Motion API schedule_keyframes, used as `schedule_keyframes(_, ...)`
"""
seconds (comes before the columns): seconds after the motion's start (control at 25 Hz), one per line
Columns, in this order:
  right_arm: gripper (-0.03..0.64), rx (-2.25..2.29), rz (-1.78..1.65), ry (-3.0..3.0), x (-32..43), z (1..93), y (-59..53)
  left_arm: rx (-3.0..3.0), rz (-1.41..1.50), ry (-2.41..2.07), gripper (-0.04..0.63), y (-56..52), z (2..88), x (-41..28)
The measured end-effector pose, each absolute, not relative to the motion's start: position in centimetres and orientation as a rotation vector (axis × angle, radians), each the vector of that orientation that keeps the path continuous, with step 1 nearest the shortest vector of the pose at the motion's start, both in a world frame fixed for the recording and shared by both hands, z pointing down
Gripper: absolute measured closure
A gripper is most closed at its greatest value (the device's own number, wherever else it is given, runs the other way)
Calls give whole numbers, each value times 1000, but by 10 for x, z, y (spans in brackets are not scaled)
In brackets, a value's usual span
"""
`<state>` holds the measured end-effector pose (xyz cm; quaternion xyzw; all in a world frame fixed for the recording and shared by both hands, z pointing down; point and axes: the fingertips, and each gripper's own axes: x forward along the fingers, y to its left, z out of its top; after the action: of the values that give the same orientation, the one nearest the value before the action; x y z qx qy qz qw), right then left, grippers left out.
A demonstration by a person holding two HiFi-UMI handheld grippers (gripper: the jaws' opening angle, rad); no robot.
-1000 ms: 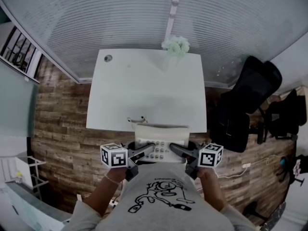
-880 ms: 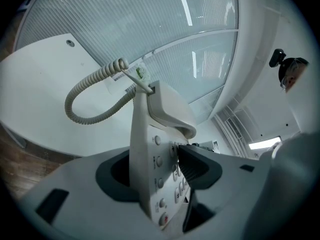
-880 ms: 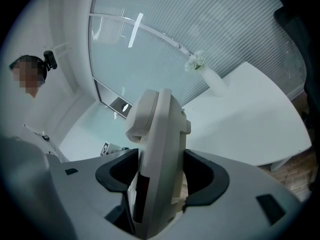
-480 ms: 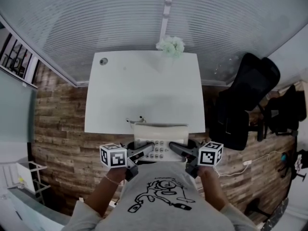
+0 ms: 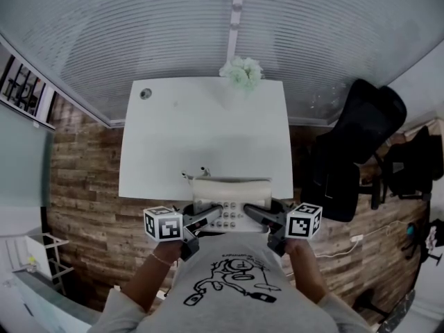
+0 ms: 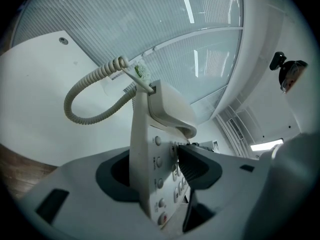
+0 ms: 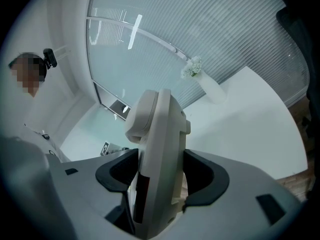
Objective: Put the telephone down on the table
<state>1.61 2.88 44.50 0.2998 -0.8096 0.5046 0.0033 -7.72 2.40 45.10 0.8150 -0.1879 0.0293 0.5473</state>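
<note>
A beige desk telephone with a handset and several buttons hangs at the near edge of the white table. Both grippers carry it between them. My left gripper is shut on its left side and my right gripper on its right side. In the left gripper view, the telephone stands edge-on between the jaws of that gripper, and its coiled cord loops out over the table. In the right gripper view, the dark pads of my right gripper press on both faces of the telephone.
A vase of pale flowers stands at the table's far edge, and a round cable hole sits at its far left corner. Black chairs and bags crowd the right side. Wooden floor lies on the left, a ribbed glass wall beyond.
The telephone and both grippers have come a little further in over the table's near edge. Both grips look the same.
</note>
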Motion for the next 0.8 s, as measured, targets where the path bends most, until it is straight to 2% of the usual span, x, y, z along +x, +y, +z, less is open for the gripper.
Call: schedule_keyframes(0.8, 319, 888, 1635, -2530, 69, 449, -47, 1907, 92, -482, 360, -49, 449, -23)
